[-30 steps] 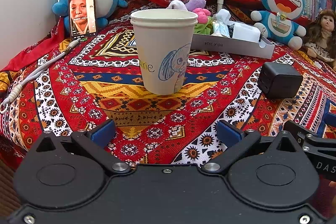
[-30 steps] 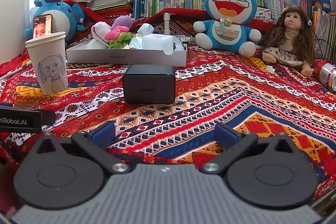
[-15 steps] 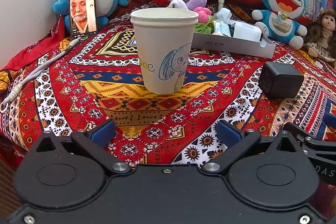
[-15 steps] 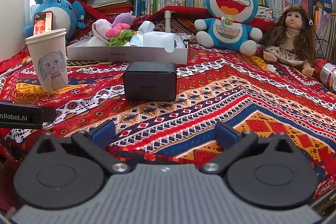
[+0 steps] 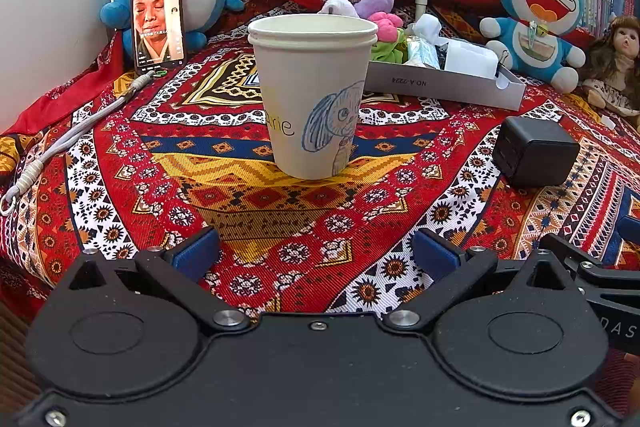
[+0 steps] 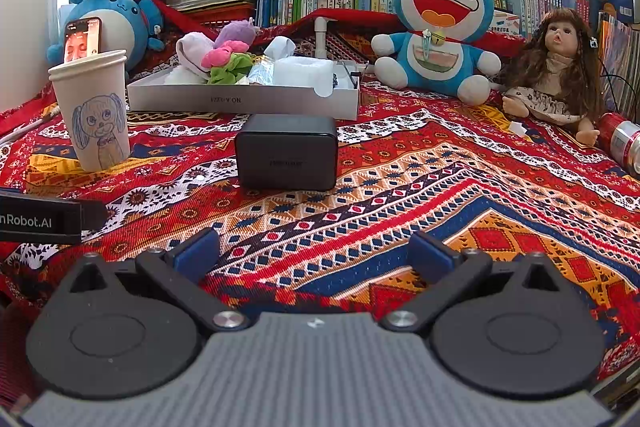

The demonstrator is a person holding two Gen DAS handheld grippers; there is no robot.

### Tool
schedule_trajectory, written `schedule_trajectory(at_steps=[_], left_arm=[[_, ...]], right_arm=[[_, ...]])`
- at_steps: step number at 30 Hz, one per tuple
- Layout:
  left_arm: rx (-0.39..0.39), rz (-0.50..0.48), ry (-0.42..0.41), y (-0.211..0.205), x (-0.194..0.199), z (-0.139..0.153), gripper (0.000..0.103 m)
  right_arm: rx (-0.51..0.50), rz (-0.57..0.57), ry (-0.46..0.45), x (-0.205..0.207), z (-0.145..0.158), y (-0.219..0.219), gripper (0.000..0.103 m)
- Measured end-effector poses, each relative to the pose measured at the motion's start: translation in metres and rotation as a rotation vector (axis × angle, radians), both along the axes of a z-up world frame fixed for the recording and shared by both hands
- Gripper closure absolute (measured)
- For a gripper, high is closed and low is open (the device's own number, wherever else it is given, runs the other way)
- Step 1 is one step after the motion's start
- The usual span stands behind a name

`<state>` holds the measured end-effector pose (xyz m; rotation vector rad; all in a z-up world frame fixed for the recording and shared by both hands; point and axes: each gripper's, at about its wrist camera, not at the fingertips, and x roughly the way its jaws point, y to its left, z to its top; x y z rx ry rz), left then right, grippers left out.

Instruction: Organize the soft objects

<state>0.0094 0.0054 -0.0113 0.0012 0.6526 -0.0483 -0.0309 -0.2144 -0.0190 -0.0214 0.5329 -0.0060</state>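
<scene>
We hold our left gripper [image 5: 310, 253] and right gripper [image 6: 312, 251] low, jaws apart, facing one paper cup [image 5: 312, 95], one black box [image 6: 286, 151] and one tray [image 6: 244, 101].

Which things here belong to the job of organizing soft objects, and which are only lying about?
For the job: soft fabric pieces piled in the grey shallow box; paper cup; left gripper and right gripper, jaws open.

Lying about: black cube charger, phone, Doraemon plush, doll, drink can.
</scene>
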Motion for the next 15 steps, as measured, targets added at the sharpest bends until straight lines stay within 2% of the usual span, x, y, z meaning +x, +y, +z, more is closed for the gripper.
schedule_trajectory(at_steps=[15], left_arm=[[0.002,0.001,0.000,-0.0007,-0.0001,-0.0001,0.000]], right_arm=[[-0.005,0.008,0.013,0.0015,0.0001,-0.0006,0.000]])
